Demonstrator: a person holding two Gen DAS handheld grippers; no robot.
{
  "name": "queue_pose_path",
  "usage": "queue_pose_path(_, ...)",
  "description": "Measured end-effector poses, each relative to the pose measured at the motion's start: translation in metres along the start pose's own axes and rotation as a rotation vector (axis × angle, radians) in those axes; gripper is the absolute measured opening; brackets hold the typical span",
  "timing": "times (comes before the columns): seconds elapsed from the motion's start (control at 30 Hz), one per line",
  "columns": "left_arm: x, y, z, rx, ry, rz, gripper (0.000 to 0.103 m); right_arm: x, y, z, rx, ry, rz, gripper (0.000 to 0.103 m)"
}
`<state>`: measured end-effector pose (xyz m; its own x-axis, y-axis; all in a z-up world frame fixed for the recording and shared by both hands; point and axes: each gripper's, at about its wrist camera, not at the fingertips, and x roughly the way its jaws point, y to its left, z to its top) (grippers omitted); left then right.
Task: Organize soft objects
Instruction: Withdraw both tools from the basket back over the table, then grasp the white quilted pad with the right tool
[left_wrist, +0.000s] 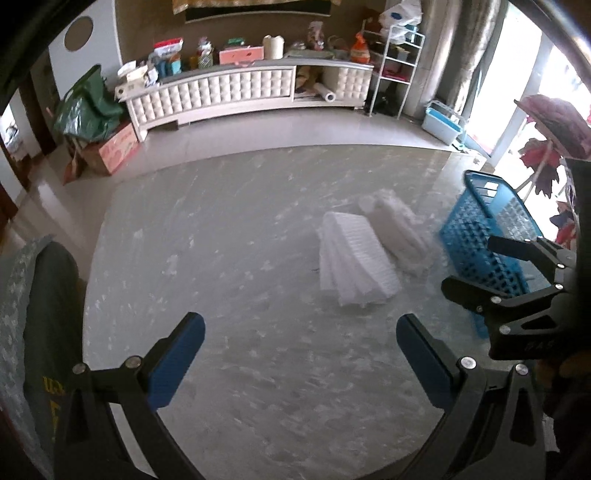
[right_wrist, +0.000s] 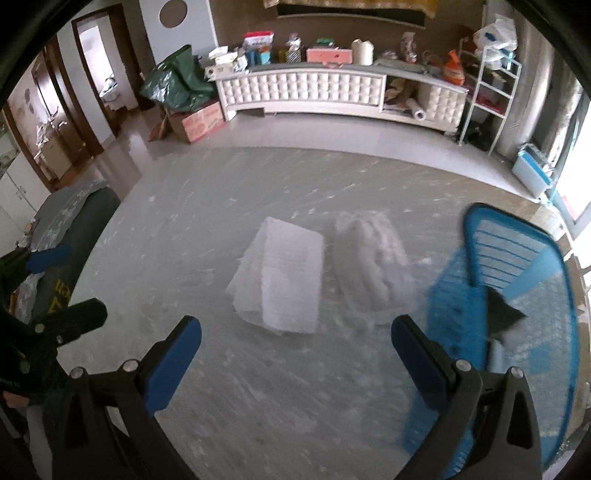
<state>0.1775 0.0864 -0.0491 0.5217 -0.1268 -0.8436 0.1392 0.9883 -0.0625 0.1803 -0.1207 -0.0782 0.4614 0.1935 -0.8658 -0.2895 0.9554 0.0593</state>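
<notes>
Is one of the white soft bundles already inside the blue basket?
No, both white bundles lie on the table, left of the blue basket.

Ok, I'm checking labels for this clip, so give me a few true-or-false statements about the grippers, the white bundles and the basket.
1. Both grippers are open and hold nothing. True: left gripper, right gripper.
2. The two white bundles lie inside the basket. False: the folded bundle and the wrapped bundle lie on the table, left of the blue basket.
3. The bundles lie side by side. True.
4. The basket is red. False: it is blue.
5. The left gripper touches the folded bundle. False: it is short of it.
</notes>
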Motion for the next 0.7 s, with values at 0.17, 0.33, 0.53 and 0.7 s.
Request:
queue_pose_path(0.17,0.022,0.025,-0.004,-0.033,0.024,0.004,0.103,0.033,0.021,0.012,-0.023,0.038,0.015,0.103)
queue_pose_path(0.33,0.044,0.048,-0.008,-0.057,0.05,0.011,0.103,0.067,0.043,0.018,-0.052,0.09,0.01,0.103)
queue_pose_path(0.53,0.068,0.071,-0.012,-0.069,0.075,0.02,0.103,0.107,0.049,0.015,-0.068,0.162,-0.008,0.098)
queue_pose_path(0.7,0.084,0.088,-0.014,-0.103,0.094,0.013,0.103,0.13,0.043,0.017,-0.058,0.197,-0.049,0.097)
